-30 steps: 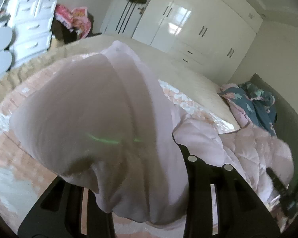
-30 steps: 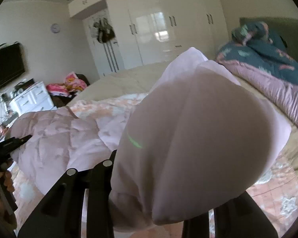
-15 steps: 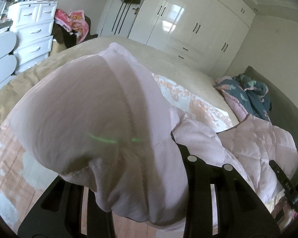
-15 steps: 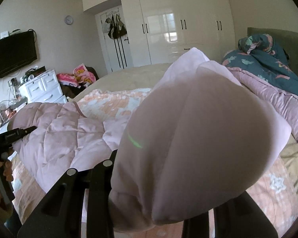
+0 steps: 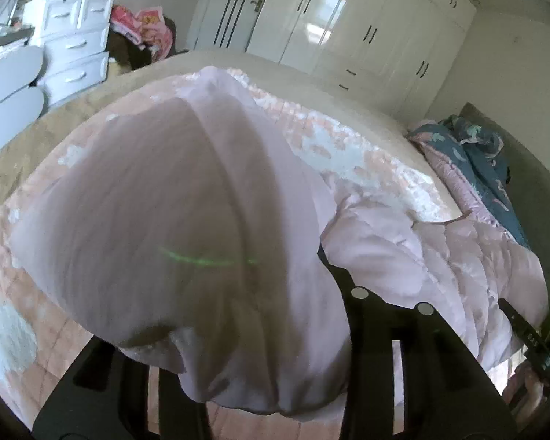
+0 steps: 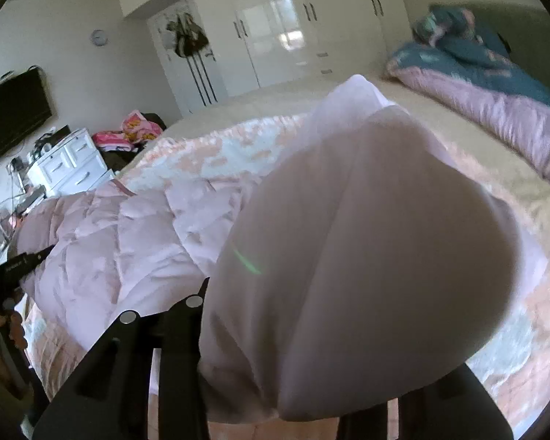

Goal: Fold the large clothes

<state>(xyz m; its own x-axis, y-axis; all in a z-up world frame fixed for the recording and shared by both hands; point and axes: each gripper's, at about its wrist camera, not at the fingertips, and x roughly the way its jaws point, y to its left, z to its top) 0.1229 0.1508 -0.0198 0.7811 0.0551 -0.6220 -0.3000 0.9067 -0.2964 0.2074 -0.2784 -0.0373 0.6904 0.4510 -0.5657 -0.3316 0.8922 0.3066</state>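
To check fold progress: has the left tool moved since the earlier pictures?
Yes. The white wardrobe and blue blanket sit higher in its view now, so the left tool, gripping the pink jacket, has tipped downward.

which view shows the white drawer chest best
The left wrist view: the white drawer chest sits large at upper left, drawer fronts and handles plain. The right wrist view shows it smaller, at left beyond the pink quilted jacket.

Bunched pink jacket (image 5: 187,242) close ahead; bare bedspread (image 5: 348,154) beyond, heaped quilt (image 5: 476,161) rightward.
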